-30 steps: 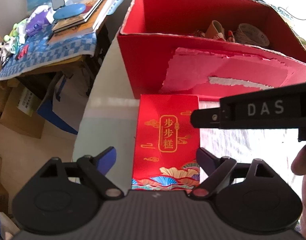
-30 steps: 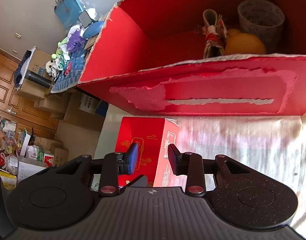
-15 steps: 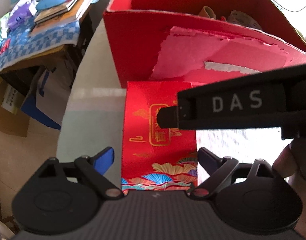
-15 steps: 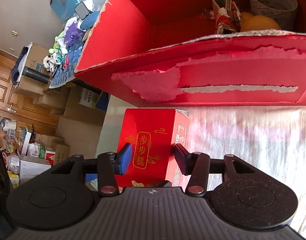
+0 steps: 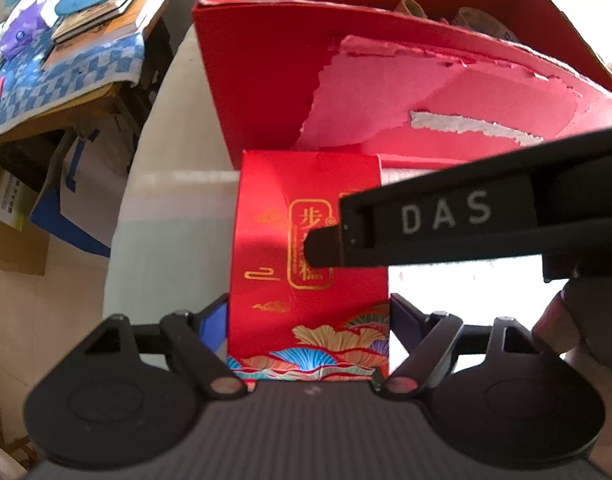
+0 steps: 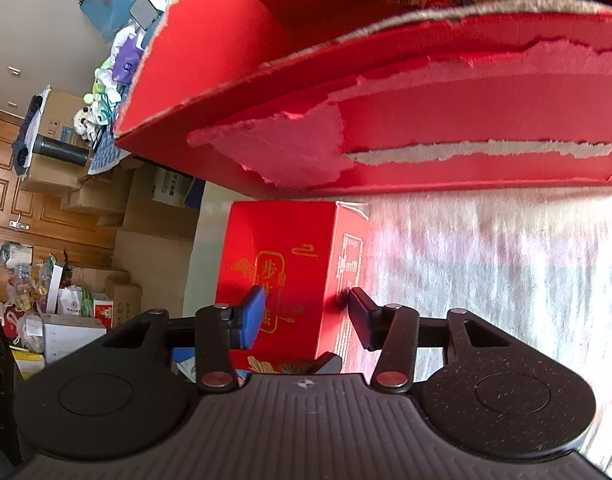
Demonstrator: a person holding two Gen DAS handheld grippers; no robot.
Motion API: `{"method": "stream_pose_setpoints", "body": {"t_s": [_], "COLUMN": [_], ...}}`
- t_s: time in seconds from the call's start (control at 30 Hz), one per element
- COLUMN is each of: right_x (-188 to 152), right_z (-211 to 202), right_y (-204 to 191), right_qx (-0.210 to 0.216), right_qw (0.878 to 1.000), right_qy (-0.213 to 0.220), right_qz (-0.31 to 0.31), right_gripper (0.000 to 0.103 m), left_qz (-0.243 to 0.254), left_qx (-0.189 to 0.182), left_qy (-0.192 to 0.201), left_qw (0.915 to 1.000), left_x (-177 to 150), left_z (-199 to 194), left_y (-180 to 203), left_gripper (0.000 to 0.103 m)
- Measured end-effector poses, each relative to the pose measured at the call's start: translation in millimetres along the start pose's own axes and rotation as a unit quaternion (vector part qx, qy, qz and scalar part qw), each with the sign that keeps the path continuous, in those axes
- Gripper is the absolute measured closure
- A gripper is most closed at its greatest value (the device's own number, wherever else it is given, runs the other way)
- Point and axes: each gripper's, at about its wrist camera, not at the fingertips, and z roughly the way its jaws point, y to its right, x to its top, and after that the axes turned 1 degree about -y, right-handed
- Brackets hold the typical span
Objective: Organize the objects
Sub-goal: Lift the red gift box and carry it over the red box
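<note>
A small red gift box (image 5: 274, 248) with gold characters lies flat on the table, its far end against the big open red carton (image 5: 266, 80). My left gripper (image 5: 307, 316) is open and straddles the box's near end, a finger close beside each long side. My right gripper (image 6: 306, 314) is open over the same small red box (image 6: 282, 248): the blue-padded finger (image 6: 252, 316) is above the top face and the black finger (image 6: 357, 316) is by the right side face. In the left wrist view its black bar marked DAS (image 5: 445, 216) crosses over the box top.
The carton (image 6: 425, 92) has a torn front wall and holds a tape roll (image 5: 477, 20) and other small items. A white cloth (image 6: 485, 280) covers the table to the right. Left of the table edge stand a cluttered side table (image 5: 66, 60) and floor cartons (image 6: 106, 200). A hand (image 5: 553, 328) holds the right gripper.
Both grippers have moved forward toward the small red box, which now lies between the left fingers. The right gripper's fingers have spread wider and its bar reaches further over the box.
</note>
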Motion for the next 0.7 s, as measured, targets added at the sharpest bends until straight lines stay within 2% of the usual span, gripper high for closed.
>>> {"method": "stream_pose_setpoints", "body": {"t_s": [0.23, 0.4, 0.57, 0.7], "right_x": [1, -2, -10, -19], "right_z": [-16, -30, -53, -73], "right_y": [3, 17, 36, 51], "right_qx": [-0.01, -0.015, -0.03, -0.045], "right_qw": [1.0, 0.999, 0.996, 0.991], "right_qy": [-0.014, -0.024, 0.0, 0.03], "right_qz": [0.004, 0.042, 0.084, 0.124], "right_gripper": [0.054, 0.055, 0.055, 0.055], "left_qz": [0.035, 0.079, 0.136, 0.19], "left_qx": [-0.022, -0.043, -0.064, -0.085], "left_qy": [-0.018, -0.038, -0.041, -0.036], "left_qw": [0.999, 0.9952, 0.9878, 0.9774], "left_x": [8, 13, 20, 24], "left_z": [-11, -17, -19, -22], "left_y": [12, 28, 56, 82], "left_gripper": [0.024, 0.024, 0.024, 0.024]}}
